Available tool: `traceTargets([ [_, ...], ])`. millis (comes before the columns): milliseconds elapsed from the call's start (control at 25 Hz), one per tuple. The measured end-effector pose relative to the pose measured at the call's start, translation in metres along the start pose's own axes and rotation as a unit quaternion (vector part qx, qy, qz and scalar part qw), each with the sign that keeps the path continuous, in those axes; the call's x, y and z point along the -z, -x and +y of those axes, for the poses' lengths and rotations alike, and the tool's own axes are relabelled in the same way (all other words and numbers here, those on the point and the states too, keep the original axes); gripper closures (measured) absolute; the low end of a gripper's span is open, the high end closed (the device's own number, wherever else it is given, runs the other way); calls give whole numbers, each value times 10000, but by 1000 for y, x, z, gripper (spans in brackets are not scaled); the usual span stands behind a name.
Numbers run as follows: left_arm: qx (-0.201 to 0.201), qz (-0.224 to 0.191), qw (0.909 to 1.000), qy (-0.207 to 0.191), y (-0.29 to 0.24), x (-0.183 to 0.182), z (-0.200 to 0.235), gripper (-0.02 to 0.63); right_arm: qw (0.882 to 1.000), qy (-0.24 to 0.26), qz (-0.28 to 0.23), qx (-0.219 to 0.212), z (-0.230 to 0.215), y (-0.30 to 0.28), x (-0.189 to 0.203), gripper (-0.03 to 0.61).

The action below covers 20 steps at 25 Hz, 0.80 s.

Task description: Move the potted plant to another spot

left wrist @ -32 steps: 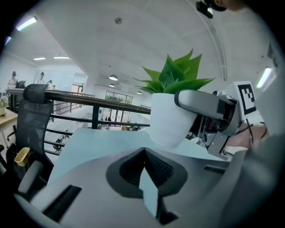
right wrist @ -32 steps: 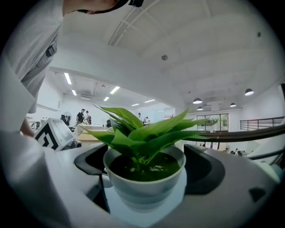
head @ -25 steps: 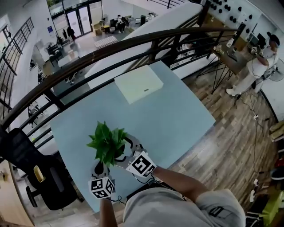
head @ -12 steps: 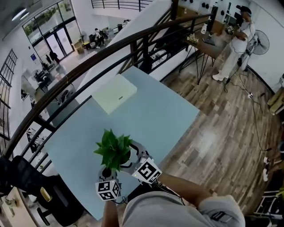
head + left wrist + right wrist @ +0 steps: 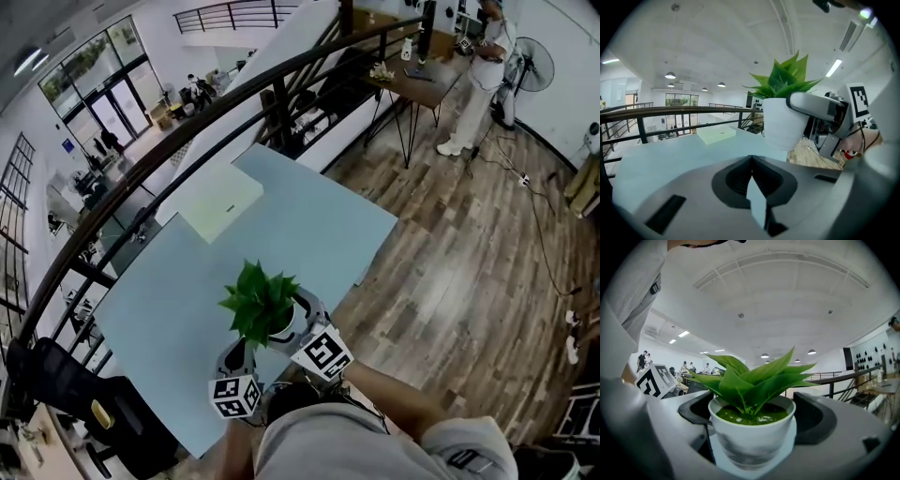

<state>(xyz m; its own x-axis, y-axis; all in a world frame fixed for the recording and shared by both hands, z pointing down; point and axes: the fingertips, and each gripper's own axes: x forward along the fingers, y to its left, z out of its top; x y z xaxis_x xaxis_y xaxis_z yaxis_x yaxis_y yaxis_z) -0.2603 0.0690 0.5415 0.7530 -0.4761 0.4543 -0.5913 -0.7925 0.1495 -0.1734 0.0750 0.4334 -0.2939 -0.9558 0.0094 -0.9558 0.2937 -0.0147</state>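
The potted plant, green leaves [image 5: 259,298] in a white pot [image 5: 281,331], hangs a little above the near edge of the pale blue table [image 5: 309,225]. My right gripper [image 5: 298,319] is shut on the pot, one jaw on each side. In the right gripper view the pot [image 5: 752,437] fills the space between the jaws of the right gripper [image 5: 752,414]. My left gripper [image 5: 236,354] is just left of the pot, shut and holding nothing. In the left gripper view the left gripper [image 5: 751,161] has its jaws together, with the pot [image 5: 783,124] ahead and to the right.
A flat pale box [image 5: 220,200] lies at the table's far side, by a dark railing [image 5: 187,122]. A black chair [image 5: 56,394] stands at the left. Wooden floor [image 5: 469,234] lies to the right, with a desk [image 5: 412,70], a person [image 5: 483,56] and a fan [image 5: 530,66] far off.
The right gripper has carried the plant rightward along the table's near edge, away from the box. The left gripper has gone along beside it, still shut.
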Motion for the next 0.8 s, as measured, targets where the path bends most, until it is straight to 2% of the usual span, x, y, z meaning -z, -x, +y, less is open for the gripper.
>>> traceTargets([
  [400, 591, -4, 9979, -274, -32, 15, -100, 601, 9981, 40, 3, 607, -41, 103, 19, 48],
  [600, 862, 97, 9952, -457, -58, 10, -124, 601, 9955, 42, 100, 938, -69, 128, 23, 48],
  [800, 1165, 120, 9913, -604, -97, -7, -150, 601, 9920, 11, 65, 1264, -116, 143, 26, 48],
])
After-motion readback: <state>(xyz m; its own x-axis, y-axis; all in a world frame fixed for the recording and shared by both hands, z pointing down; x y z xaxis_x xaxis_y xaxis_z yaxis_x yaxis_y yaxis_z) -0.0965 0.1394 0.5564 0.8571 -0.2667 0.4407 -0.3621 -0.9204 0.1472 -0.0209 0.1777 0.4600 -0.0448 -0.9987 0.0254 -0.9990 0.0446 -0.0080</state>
